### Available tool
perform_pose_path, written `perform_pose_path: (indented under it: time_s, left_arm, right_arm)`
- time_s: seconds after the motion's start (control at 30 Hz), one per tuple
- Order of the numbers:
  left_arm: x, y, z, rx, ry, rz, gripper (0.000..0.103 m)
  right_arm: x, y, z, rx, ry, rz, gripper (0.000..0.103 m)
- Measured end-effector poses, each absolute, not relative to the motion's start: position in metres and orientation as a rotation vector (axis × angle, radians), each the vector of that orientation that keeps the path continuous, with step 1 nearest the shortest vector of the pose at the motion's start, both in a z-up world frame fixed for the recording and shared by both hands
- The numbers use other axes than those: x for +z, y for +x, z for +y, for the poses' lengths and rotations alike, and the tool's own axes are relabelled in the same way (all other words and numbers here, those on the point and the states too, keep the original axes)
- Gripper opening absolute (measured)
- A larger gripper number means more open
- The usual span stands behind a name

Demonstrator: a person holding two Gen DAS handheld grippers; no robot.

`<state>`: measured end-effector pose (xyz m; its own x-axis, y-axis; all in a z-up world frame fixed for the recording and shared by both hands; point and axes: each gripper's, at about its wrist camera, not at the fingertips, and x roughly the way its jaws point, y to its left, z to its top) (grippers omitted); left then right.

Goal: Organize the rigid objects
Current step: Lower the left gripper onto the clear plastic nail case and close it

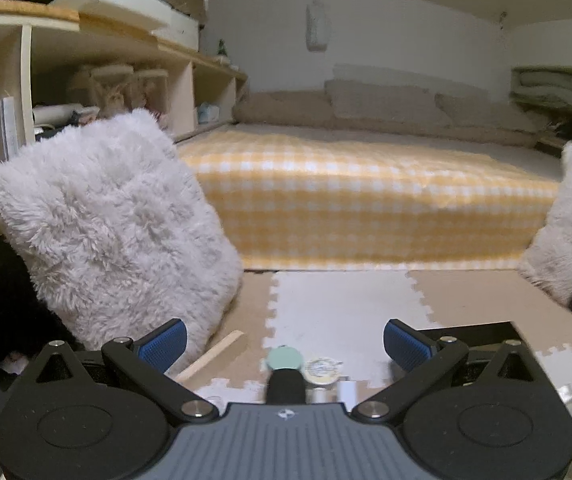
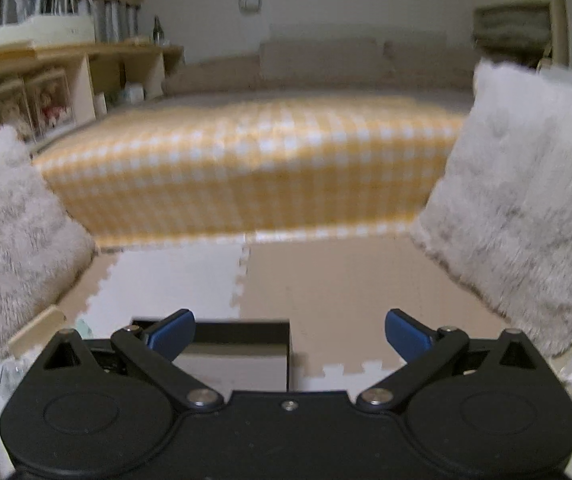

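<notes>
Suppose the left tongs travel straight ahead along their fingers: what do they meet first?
Probably the yellow checked blanket; the left tongs, open and empty, seem to point above the foam mat, though depth is uncertain.

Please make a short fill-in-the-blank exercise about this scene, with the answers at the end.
1. The blanket on the mattress is checked in white and ____.
2. Both the left gripper and the right gripper are ____.
3. Below the right gripper stands a black ____.
4. The floor mat joins like a ____.

Answers: yellow; open; box; puzzle
</notes>
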<state>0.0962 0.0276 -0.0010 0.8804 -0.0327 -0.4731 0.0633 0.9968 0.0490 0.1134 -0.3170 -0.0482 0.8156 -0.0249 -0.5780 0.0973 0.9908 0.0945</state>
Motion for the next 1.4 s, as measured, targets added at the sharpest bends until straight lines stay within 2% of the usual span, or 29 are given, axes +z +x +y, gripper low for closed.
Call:
perform_pose_path:
  time_s: [0.17, 0.27, 0.4, 0.53, 0.7, 0.73, 0.83, 1.27, 1.4]
  left_arm:
    - [-0.012, 0.129, 0.046, 0.025, 0.061, 0.572, 0.103]
    - [-0.021, 0.147, 0.061, 0.078, 0.024, 0.624, 0.103]
    - [-0.039, 0.169, 0.077, 0.114, 0.015, 0.706, 0.103]
    - [-0.056, 0.184, 0.091, 0.103, -0.050, 0.807, 0.103]
    - [-0.079, 0.199, 0.107, 0.110, -0.115, 0.919, 0.103]
    - [-0.084, 0.201, 0.110, 0.121, -0.124, 0.940, 0.103]
    - [-0.098, 0.209, 0.118, 0.148, -0.160, 1.000, 0.103]
    - [-0.142, 0.233, 0.133, 0.239, -0.217, 1.152, 0.102]
    - [-0.155, 0.241, 0.135, 0.266, -0.218, 1.175, 0.096]
  right_arm:
    - [-0.075, 0.135, -0.321, -0.032, 0.137, 0.774, 0.075]
    - [-0.090, 0.145, -0.319, -0.020, 0.111, 0.873, 0.063]
    - [-0.108, 0.157, -0.318, 0.015, 0.131, 0.995, 0.055]
    - [-0.120, 0.162, -0.316, -0.005, 0.118, 1.065, 0.053]
    - [-0.125, 0.163, -0.323, -0.013, 0.175, 1.099, 0.031]
    - [-0.126, 0.163, -0.323, -0.014, 0.176, 1.099, 0.019]
    - [-0.125, 0.164, -0.320, 0.012, 0.183, 1.094, 0.006]
    - [-0.126, 0.161, -0.309, 0.007, 0.107, 1.062, 0.004]
    - [-0.126, 0.161, -0.309, 0.003, 0.101, 1.059, 0.004]
